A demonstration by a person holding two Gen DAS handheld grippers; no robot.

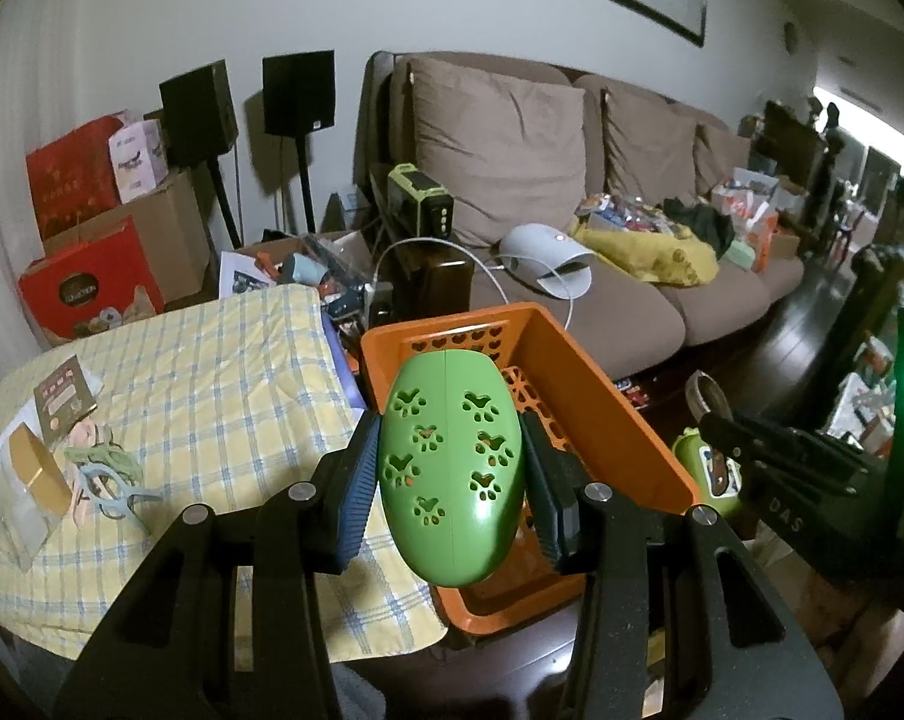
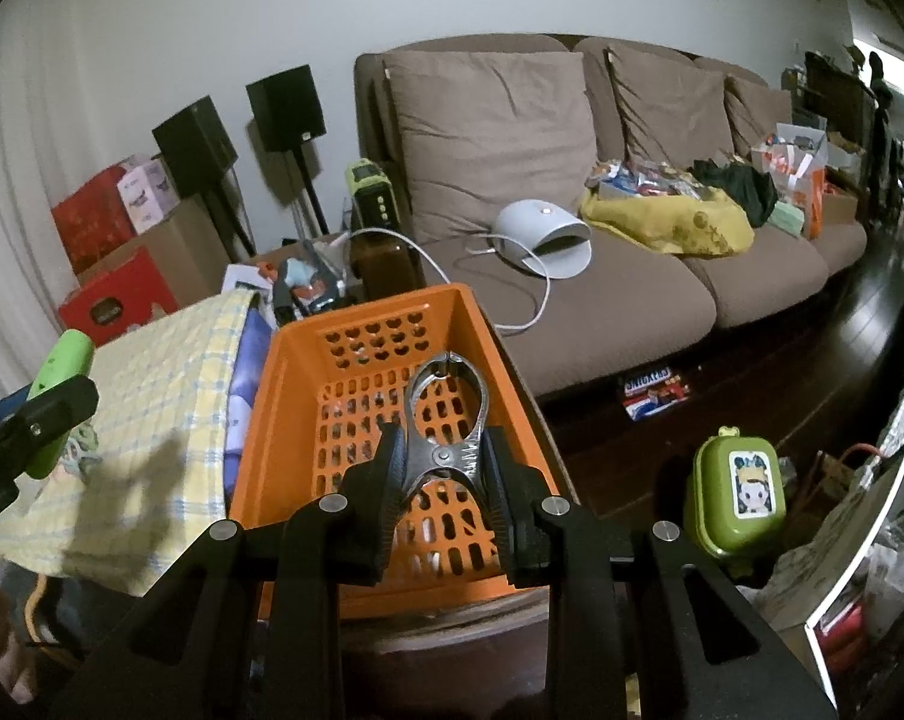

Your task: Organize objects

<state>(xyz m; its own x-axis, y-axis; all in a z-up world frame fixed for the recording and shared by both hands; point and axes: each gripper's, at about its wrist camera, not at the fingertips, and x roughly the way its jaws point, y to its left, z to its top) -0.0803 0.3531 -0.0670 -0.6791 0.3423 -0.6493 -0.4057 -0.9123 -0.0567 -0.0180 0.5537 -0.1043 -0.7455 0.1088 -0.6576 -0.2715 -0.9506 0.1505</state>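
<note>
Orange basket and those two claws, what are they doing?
A person is tidying up with a gripper in each hand. The left gripper is shut on a green case with paw-shaped holes, holding it over the near end of the orange basket. The right gripper is shut on a metal clamp, also over the basket. Nothing seems to be lying in the basket yet. A few small things wait on the checked cloth beside it.

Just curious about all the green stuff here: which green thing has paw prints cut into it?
The green oval case held over the orange basket. The green box beside the basket has a cartoon sticker instead.
</note>
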